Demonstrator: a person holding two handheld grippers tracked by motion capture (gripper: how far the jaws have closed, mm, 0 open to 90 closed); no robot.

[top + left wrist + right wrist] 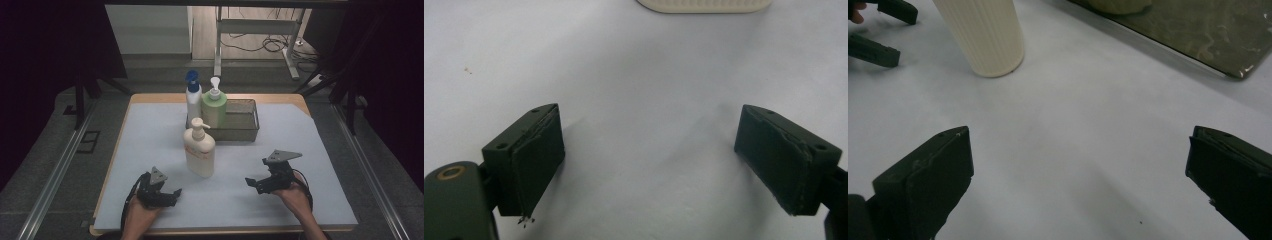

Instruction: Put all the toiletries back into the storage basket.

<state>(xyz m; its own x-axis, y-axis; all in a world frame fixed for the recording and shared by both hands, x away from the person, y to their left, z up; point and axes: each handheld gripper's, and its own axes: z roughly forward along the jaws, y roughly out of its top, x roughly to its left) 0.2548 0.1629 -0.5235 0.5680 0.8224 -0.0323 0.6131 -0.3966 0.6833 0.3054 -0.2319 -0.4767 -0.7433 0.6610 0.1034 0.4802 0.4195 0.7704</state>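
A cream pump bottle (200, 150) stands upright on the white sheet, in front of a dark mesh tray (245, 131). A green pump bottle (214, 107) stands in the tray's left end, and a white bottle with a blue spray head (193, 98) rises at the tray's far left, whether in it or beside it I cannot tell. My left gripper (170, 195) rests low at the front left, open, nothing between its jaws (649, 165). My right gripper (255, 184) stands open at the front right, empty (1078, 185). The cream bottle's base (993, 40) shows ahead of it.
The white sheet (300, 150) covers most of a wooden table (150, 97). Metal rails run along both sides of the table. A table frame and cables lie on the floor beyond. In the right gripper view the left gripper's jaws (883, 35) show at top left.
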